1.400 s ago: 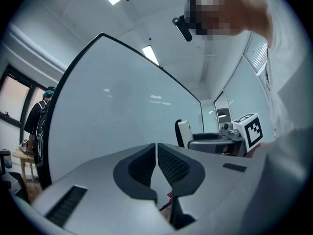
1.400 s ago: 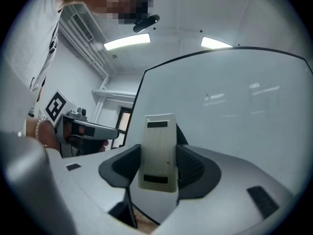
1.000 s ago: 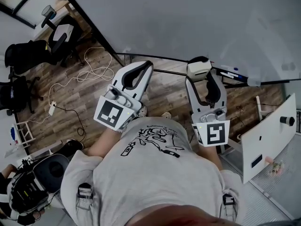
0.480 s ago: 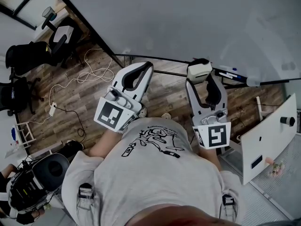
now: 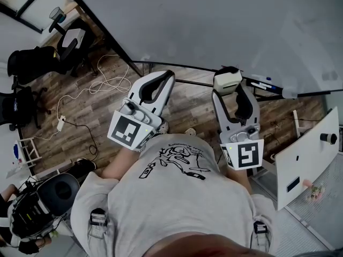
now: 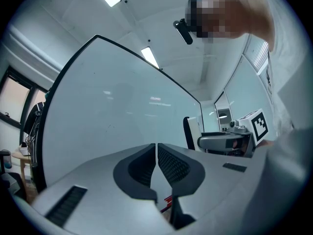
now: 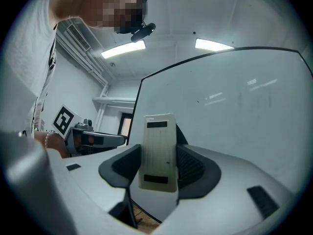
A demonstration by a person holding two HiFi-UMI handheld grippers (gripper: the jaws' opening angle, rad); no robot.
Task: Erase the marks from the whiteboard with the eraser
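Note:
The whiteboard (image 5: 214, 20) fills the top of the head view, its surface looking almost bare with only faint specks. The cream eraser (image 5: 227, 82) sits upright between the jaws of my right gripper (image 5: 228, 73), just short of the board's lower edge. In the right gripper view the eraser (image 7: 157, 153) is clamped between both black pads, with the board (image 7: 234, 111) right ahead. My left gripper (image 5: 165, 76) is held beside it, a little left. In its own view the left gripper (image 6: 156, 148) has its jaws together with nothing between them.
The board's tray (image 5: 268, 84) with markers runs along its lower edge at the right. Below lie a wooden floor (image 5: 96, 116) with a white cable (image 5: 102, 82), office chairs (image 5: 32, 63) at the left and a white panel (image 5: 305, 154) at the right.

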